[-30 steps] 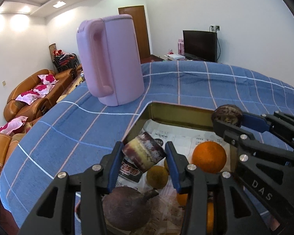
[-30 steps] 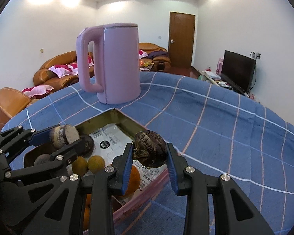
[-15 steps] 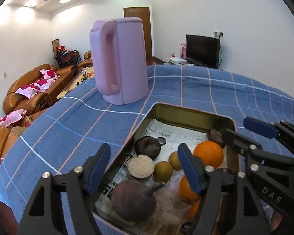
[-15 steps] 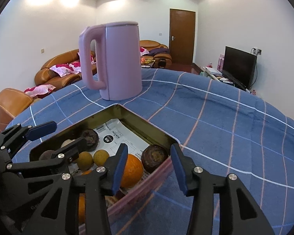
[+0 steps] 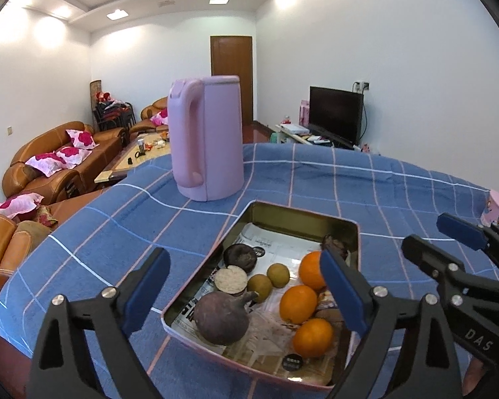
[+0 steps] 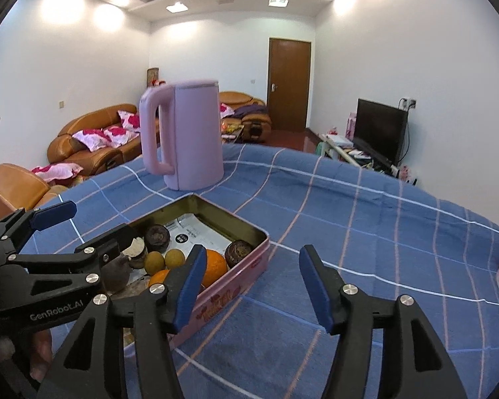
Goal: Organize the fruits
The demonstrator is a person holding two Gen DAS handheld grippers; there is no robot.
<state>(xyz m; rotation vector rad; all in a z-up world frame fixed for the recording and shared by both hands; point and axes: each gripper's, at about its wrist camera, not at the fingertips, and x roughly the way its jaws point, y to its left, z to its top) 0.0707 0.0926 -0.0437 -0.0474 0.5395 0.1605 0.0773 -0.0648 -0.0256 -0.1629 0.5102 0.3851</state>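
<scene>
Left gripper (image 5: 243, 296) with blue-padded fingers opening, nothing held, right gripper (image 6: 249, 286) fingers likewise opening over blue checked tabletop (image 6: 366, 232), just beyond sat shallow rectangular pink metal tin (image 5: 357, 232) holding oranges (image 5: 297, 303), small yellow-green fruits (image 5: 278, 275), dark purple fruits (image 5: 221, 322), farther back stood upright pink plastic kettle (image 5: 208, 141).

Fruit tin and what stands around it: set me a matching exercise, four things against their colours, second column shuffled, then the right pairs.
Things
1. kettle
2. tablecloth
3. the three round fruits on the tin's right side
4. largest fruit at the tin's near edge

Colours
A. orange
B. dark purple-brown
C. pale pink
D. blue with light checks

Pairs: 1-C, 2-D, 3-A, 4-B
</scene>
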